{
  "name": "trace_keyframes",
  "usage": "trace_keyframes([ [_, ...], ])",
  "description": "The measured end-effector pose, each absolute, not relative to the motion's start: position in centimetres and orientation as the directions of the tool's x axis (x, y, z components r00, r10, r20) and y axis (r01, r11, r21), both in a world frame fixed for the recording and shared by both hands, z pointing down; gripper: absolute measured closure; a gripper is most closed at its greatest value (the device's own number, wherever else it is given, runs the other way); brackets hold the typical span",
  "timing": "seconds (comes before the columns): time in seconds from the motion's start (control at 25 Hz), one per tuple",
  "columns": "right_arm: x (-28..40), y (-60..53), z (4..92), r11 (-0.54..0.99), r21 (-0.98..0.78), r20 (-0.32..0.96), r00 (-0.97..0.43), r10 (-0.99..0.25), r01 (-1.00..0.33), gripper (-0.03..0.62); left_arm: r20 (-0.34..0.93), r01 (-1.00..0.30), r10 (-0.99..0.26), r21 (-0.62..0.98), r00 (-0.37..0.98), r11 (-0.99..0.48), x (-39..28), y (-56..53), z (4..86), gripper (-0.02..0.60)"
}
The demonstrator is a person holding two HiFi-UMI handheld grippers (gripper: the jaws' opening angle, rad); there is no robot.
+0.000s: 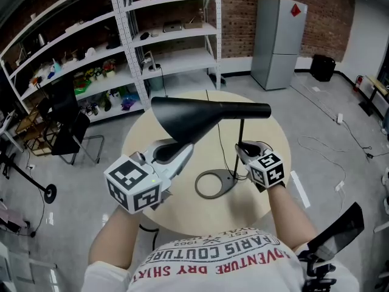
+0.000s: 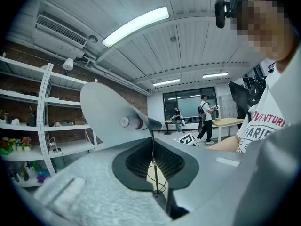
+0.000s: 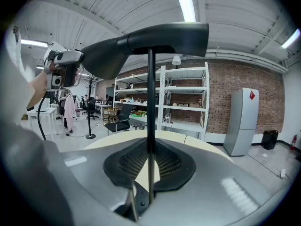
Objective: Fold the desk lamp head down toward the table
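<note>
Both arms are out in front of the chest. The left forearm carries the left gripper, which angles up and to the right in the head view with its marker cube nearest the body. Its jaws are pressed together with nothing between them. The right forearm holds the right gripper pointing ahead, roughly level. Its jaws are clamped on the thin lamp stem, which stands upright between them.

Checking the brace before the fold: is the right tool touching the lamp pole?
Touching. The right gripper view shows the right tool with its pads pressed on the lamp pole from both sides, no gap.
</note>
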State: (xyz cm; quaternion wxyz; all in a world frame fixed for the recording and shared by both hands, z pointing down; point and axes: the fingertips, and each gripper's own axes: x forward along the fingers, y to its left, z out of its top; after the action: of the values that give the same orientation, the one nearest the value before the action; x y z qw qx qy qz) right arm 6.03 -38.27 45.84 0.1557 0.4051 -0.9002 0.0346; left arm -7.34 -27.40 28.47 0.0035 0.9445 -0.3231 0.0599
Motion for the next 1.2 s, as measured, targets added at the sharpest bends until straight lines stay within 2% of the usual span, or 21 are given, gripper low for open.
trace_keyframes([
  [1.2,5.8,-36.9,45.7,0.664,0.053,0.275,-0.628,-0.728,-0.746,0.549,0.067,-0.611,-0.607,0.074,0.792,-0.788,-7.1,-26.3,32.5,0.577],
])
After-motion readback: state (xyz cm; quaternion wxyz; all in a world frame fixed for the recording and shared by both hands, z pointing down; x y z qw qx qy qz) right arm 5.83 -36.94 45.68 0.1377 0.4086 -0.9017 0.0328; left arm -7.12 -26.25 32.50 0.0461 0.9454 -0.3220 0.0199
